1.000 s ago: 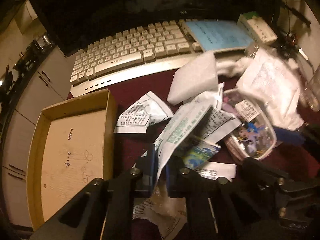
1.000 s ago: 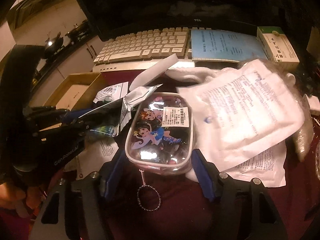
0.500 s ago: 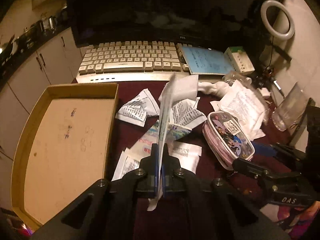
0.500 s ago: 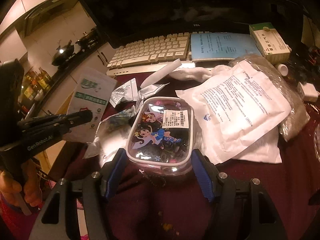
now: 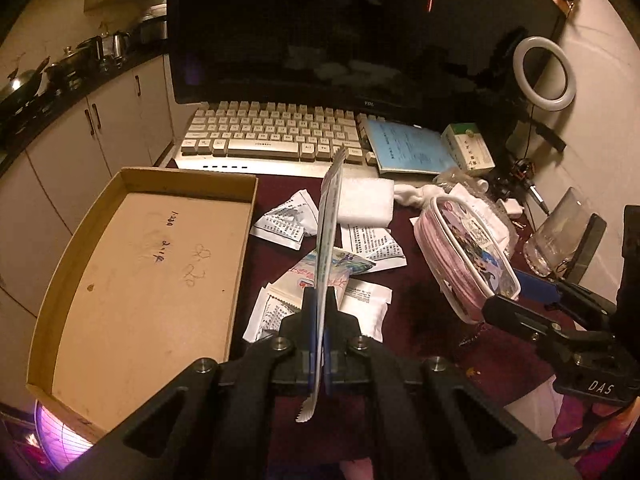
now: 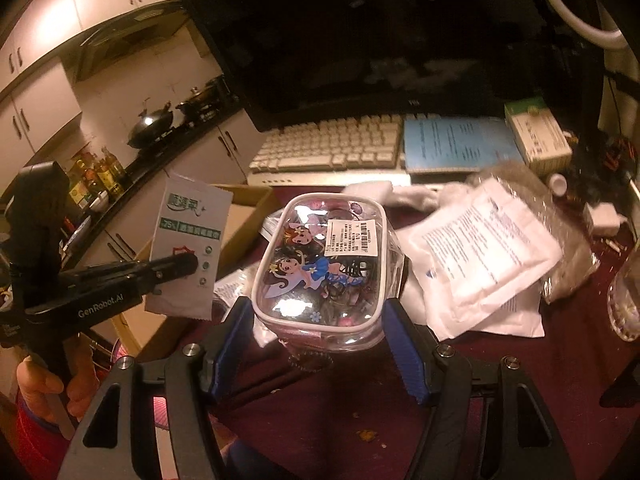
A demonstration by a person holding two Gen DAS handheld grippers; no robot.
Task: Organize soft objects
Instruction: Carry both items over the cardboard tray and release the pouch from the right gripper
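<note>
1. Pinching a flat white sachet (image 5: 326, 236) on edge, the left gripper (image 5: 319, 328) has its two blue pads pressed together on the packet's lower part, holding it clear above the dark red tabletop (image 5: 416, 300). The thin packet stands almost upright and looks floppy, so a quick swing could bend it over or let it slide out of the pads.

2. Just right of it, the right gripper (image 6: 320, 332) squeezes a clear cartoon-printed pouch (image 6: 324, 264) from both sides, its jaws spread wide around the bulging body. The pouch looks lifted and tilted; its slick plastic skin could slip if the grip is shallow.

3. Below the sachet, more loose printed packets (image 5: 360, 312) lie scattered and overlapping on the cloth. Anything dropped would land among them and be harder to pick out again.

4. To the left sits an open cardboard tray (image 5: 248, 216) with nothing in it yet, probably where the soft things go. Its raised near-right wall could catch the sachet's dangling lower edge on the way across.

5. On the right, a big white plastic bag (image 6: 492, 240) lies beside the pouch, and a drinking glass (image 5: 556, 240) stands farther right, close enough for the right arm to knock it.

6. Farthest back are the keyboard (image 5: 276, 136) and the dark monitor (image 5: 340, 28).
</note>
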